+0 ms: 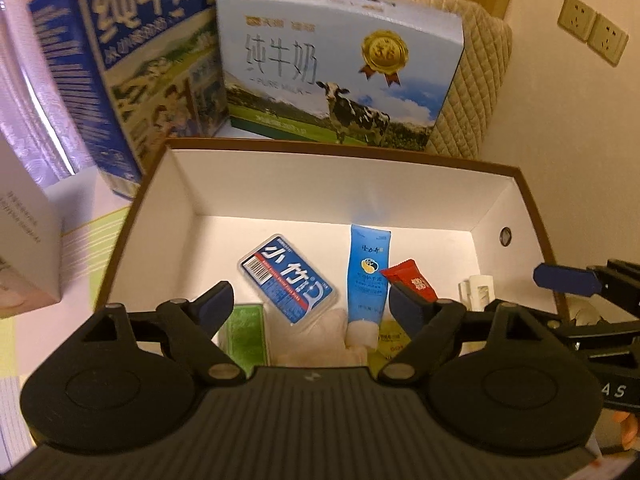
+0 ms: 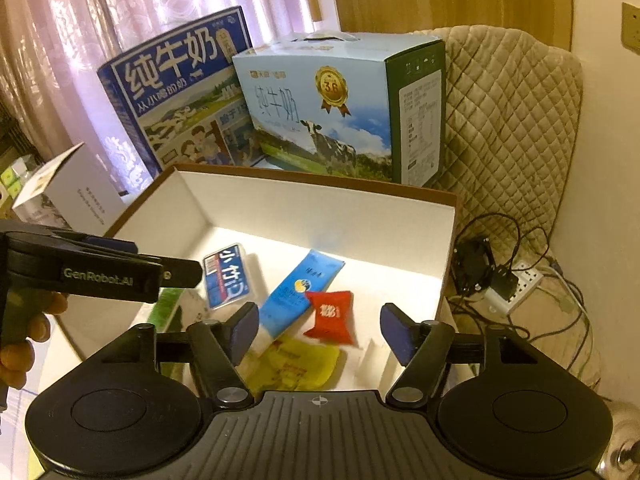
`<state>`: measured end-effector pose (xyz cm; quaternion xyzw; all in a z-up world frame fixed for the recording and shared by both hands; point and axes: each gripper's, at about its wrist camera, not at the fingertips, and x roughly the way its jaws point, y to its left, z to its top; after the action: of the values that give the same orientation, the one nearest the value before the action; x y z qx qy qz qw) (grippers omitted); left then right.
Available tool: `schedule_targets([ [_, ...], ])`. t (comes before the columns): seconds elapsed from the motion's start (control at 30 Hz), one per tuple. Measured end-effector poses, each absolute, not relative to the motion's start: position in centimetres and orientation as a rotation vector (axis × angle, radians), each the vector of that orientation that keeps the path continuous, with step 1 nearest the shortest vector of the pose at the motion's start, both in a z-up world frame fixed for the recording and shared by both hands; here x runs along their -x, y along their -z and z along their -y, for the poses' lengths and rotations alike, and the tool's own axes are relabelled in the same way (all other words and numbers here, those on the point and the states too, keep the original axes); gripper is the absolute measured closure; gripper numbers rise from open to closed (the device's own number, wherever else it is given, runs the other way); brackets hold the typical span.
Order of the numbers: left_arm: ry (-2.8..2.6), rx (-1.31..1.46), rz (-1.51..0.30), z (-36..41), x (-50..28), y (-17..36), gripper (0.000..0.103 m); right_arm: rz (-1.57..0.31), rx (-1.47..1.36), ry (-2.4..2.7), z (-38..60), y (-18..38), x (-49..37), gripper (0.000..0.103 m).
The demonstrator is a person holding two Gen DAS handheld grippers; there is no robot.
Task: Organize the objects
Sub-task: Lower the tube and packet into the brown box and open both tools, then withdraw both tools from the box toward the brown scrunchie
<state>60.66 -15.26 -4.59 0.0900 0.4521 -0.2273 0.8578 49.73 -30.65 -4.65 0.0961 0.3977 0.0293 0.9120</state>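
Observation:
An open white box with a brown rim (image 1: 348,152) (image 2: 312,178) holds a blue floss case (image 1: 286,278) (image 2: 226,276), a blue tube (image 1: 368,272) (image 2: 296,292), a red sachet (image 1: 410,280) (image 2: 332,316), a yellow packet (image 2: 292,364), a green packet (image 1: 244,332) (image 2: 166,306) and a small white item (image 1: 478,292). My left gripper (image 1: 310,306) hovers open over the box's near side, nothing between its fingers. My right gripper (image 2: 316,330) is open above the red sachet and yellow packet, holding nothing. Each gripper shows at the other view's edge.
Two milk cartons (image 1: 124,80) (image 1: 340,68) stand behind the box, with a quilted cushion (image 2: 508,128) to their right. A white carton (image 2: 76,196) sits at the left. Cables and a power strip (image 2: 516,284) lie right of the box. Wall sockets (image 1: 592,28) are on the wall.

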Motion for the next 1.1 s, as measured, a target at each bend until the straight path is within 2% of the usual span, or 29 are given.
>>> schedule_targets([
  [0.3,0.426,-0.117,-0.924,11.8,-57.0,2.2,0.009,-0.811,-0.213,-0.051,29.3,3.0,-46.4,0.028],
  [0.7,0.371,-0.055,-0.904,7.1,-50.8,0.2,0.009,-0.789,-0.238,-0.062,26.6,1.2,-41.5,0.025],
  [1.1,0.346,-0.039,-0.929,2.6,-45.3,0.6,0.009,-0.827,-0.244,-0.054,23.8,1.5,-36.9,0.025],
])
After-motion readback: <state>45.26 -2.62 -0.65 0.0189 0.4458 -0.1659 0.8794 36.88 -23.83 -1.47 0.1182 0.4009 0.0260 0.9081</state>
